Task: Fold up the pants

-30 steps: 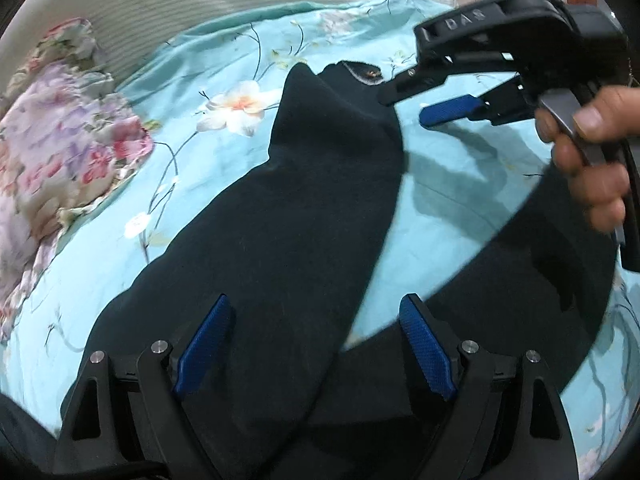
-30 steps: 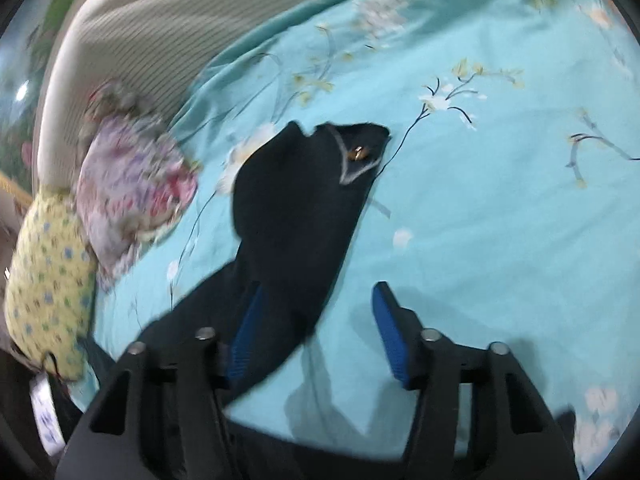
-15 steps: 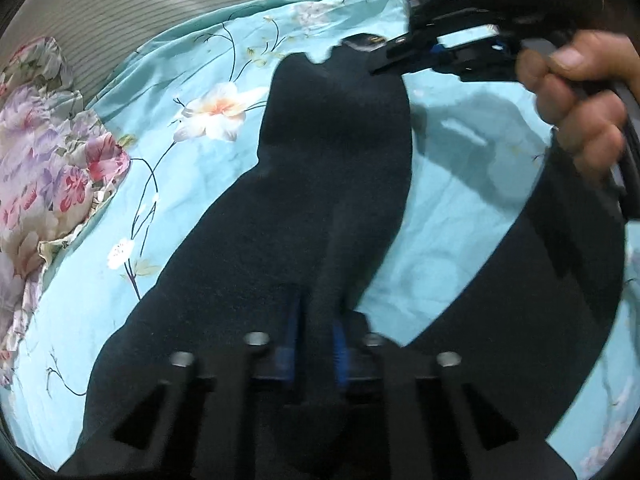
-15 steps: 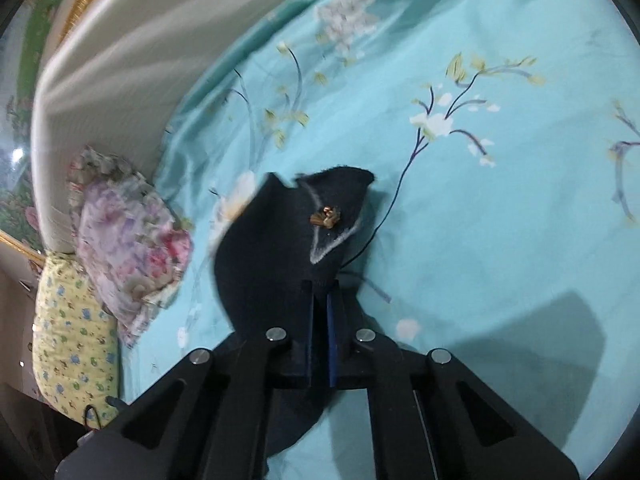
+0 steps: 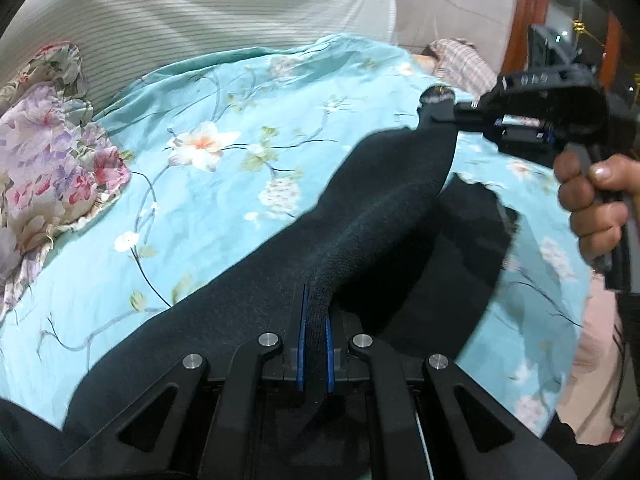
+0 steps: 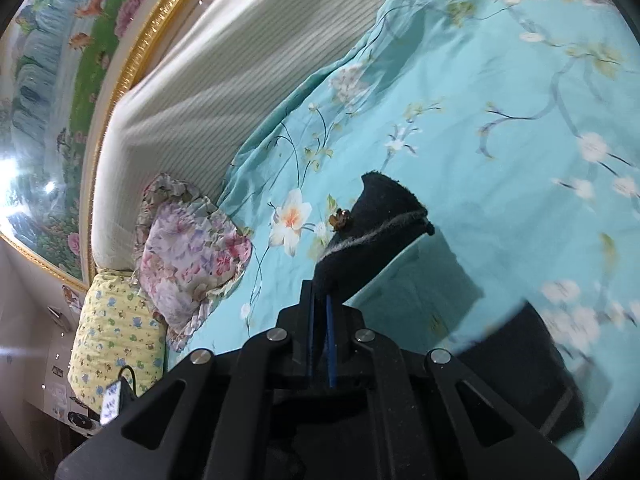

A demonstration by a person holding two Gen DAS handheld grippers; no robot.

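- Half a second ago the dark, fleecy black pants (image 5: 384, 200) lay flat on the turquoise flower-printed bedsheet (image 5: 224, 184) with both claws already pinched on them; now the gripped edge is lifted off the bed and hangs as a taut ridge between the two claws.
- This suggests the fold is under way: the raised part looks ready to be carried over the part that lies on the sheet.
- The left claw (image 5: 314, 344) is closed tight, its blue pads squeezing a thick fold of the fabric that runs straight out from it.
- The right claw (image 6: 320, 336) is likewise closed, holding the waist end, where a grey-edged band and a small brass button (image 6: 340, 218) stand up just beyond the fingertips.
- In the left wrist view the right claw sits at the far end of the raised ridge, well above the sheet.
- The rest of the pants drapes down onto the bed below the left claw; motion blur makes its exact outline uncertain.
- A floral pillow (image 6: 192, 248) lies well apart.
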